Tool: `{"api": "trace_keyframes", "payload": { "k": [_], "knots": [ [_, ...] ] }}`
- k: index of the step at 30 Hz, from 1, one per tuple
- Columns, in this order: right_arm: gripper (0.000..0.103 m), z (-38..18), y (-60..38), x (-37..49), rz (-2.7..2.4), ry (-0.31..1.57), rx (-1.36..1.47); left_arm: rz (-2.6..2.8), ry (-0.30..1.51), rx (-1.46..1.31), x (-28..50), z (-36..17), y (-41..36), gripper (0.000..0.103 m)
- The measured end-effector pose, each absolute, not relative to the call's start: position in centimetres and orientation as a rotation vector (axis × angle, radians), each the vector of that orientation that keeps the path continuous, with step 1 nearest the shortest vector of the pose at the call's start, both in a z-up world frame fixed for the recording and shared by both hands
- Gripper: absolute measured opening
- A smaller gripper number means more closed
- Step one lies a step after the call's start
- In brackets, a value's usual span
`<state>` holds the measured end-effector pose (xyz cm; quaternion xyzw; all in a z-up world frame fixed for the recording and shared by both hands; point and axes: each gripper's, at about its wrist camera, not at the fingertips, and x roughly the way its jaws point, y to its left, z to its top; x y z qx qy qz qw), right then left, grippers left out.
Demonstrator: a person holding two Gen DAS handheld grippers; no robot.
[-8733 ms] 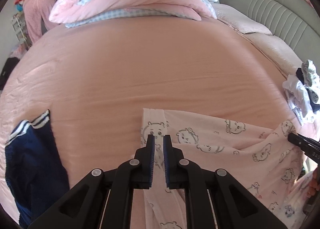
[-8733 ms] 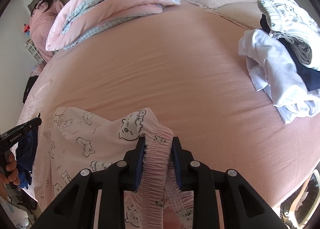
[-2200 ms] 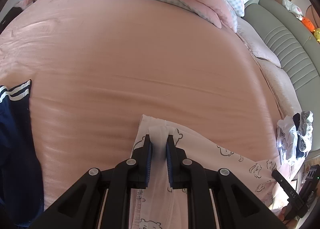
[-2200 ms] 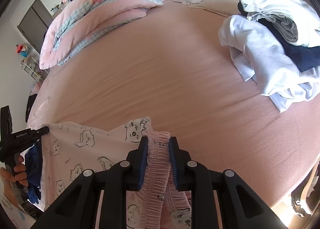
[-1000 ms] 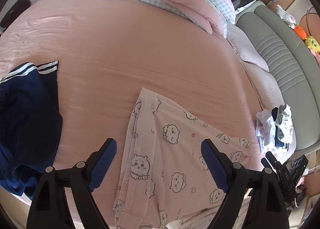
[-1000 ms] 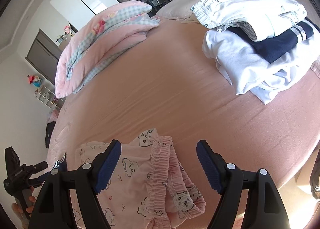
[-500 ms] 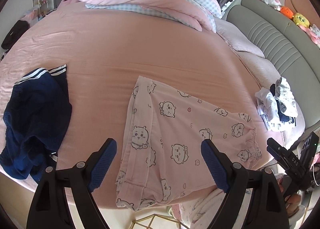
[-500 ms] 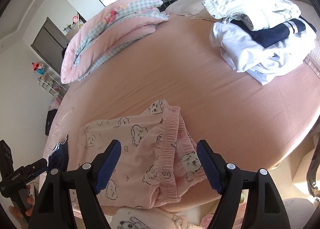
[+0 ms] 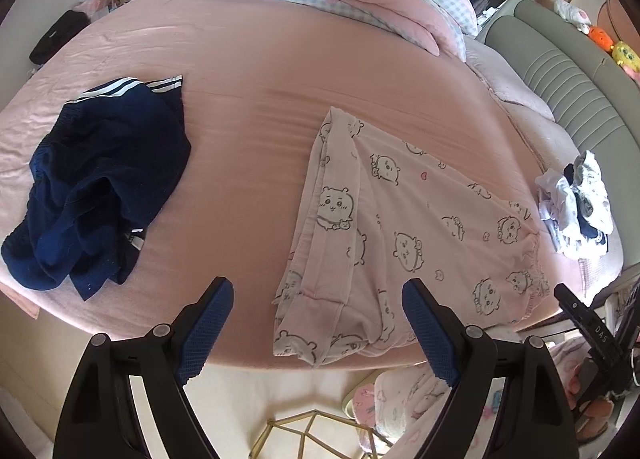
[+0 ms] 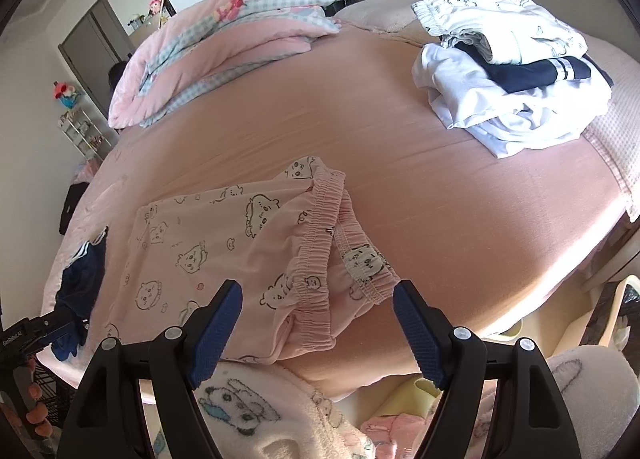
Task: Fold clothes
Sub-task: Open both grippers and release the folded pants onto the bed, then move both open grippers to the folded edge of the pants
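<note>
Hovering wide open, holding nothing: left gripper (image 9: 316,323) and right gripper (image 10: 318,329), both over pink pants (image 10: 240,255) lying flat at bed (image 9: 248,71) edge.

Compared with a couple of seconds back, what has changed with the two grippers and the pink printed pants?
Both grippers let go: the left gripper released the hem end and the right gripper the waistband; their jaws now stand wide and both have pulled back. The pink printed pants lie flat along the edge of the bed. The navy garment and the folded pile stayed put.
</note>
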<state>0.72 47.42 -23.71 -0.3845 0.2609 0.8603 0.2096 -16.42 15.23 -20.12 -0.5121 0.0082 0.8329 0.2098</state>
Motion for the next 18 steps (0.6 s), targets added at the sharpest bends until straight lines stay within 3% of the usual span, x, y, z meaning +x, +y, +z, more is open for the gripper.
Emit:
{"api": "trace_keyframes", "payload": {
  "k": [18],
  "knots": [
    [0.077,-25.5,44.8,0.6,2.400,0.391,-1.231,2.307,0.166,-1.487,-14.1,-24.5,15.9,0.086]
  ]
}}
